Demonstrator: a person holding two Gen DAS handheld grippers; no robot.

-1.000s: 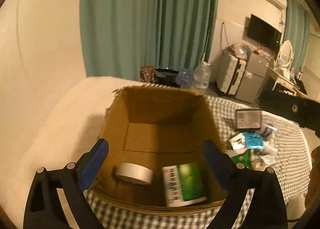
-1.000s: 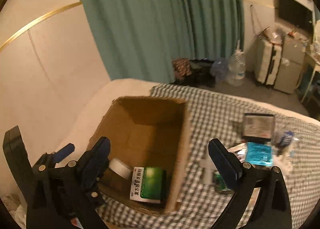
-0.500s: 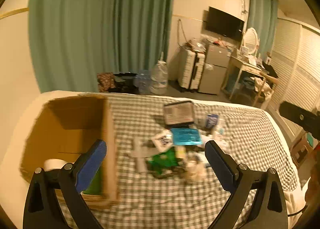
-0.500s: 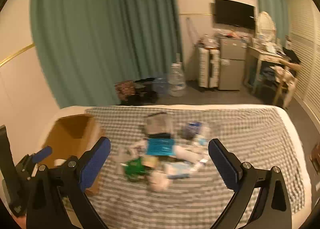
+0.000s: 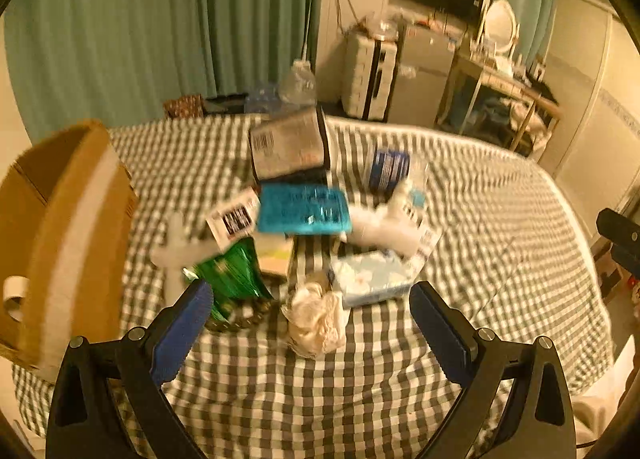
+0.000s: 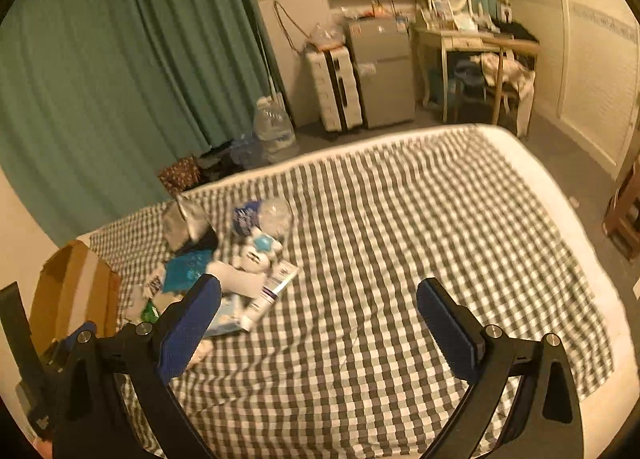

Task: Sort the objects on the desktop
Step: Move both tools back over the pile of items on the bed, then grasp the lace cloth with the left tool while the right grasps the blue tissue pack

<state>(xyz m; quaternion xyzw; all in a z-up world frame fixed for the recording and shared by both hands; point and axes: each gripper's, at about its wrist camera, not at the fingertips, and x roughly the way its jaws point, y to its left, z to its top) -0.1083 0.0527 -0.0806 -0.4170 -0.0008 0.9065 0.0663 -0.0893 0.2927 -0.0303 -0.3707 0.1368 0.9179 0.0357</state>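
both grippers are swinging away from the brown cardboard box (image 5: 60, 235), jaws wide apart and empty; the left gripper (image 5: 308, 319) is now facing the unsorted clutter (image 5: 304, 227) just beside the box, ready for another pick.

Matt cardboard box (image 5: 68, 227), checked cloth sheet (image 5: 480, 219), glossy green packet (image 5: 232, 271)

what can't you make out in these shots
- Box contents, left wrist view: its near wall hides all but part of a tape roll.
- Print on the silver pack and teal pack, left wrist view: motion blur.
- Green packet, right wrist view: mostly behind the right tool's finger.
- Left tool: open, empty.
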